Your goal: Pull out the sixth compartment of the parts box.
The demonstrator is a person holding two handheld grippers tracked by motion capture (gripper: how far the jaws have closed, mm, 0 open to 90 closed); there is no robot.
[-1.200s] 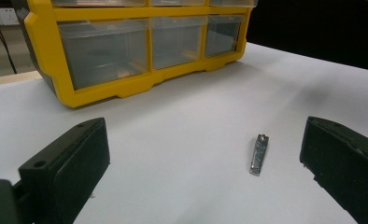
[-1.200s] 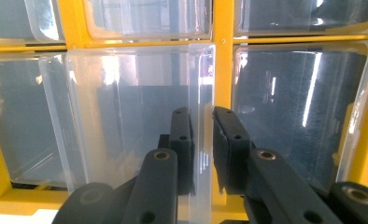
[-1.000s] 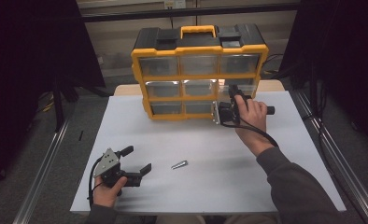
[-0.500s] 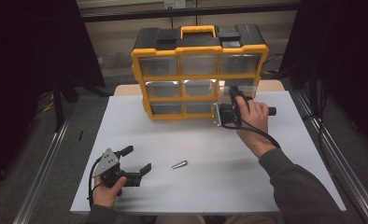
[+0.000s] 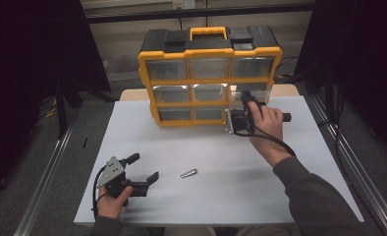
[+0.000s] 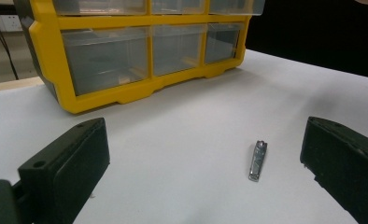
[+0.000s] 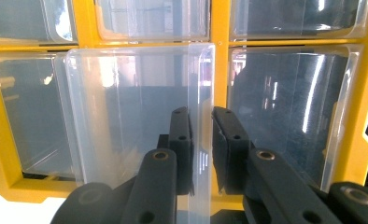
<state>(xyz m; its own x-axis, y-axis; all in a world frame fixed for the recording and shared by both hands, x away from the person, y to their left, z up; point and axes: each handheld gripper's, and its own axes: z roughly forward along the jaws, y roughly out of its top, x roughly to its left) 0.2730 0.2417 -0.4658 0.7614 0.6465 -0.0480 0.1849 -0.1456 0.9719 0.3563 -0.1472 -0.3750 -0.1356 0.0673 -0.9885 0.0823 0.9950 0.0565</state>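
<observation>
Right now your right tongs (image 7: 201, 154) are clamped on the thin side wall of a clear drawer (image 7: 140, 112). That drawer sticks out of the yellow organizer box (image 5: 208, 78), in the middle row on the right side. The box stands upright at the far edge of the bench (image 5: 290, 196), with its clear drawer fronts facing you. Your right hand (image 5: 265, 123) holds those tongs just in front of it.

The drawer looks like thin, see-through plastic. I think it is light and stiff, but it may bend or crack if you squeeze hard. It looks smooth too, so it may slip. Your grip is on one wall near the front lip, which should do for pulling straight out. Pull slowly and keep the drawer level, because a grip on one side can twist it and make it jam. The box may slide toward you if the drawer sticks.

Your left tongs (image 5: 145, 168) are wide apart and hold nothing. They rest low near the near left corner of the bench, in your left hand (image 5: 112, 204).

A small metal nail clipper (image 6: 258, 160) lies flat on the bench, near the near edge and just to the right of the left tongs. It looks hard, thin and shiny. It sits so flat that it could be tricky to pinch, so take it across its narrow sides.
</observation>
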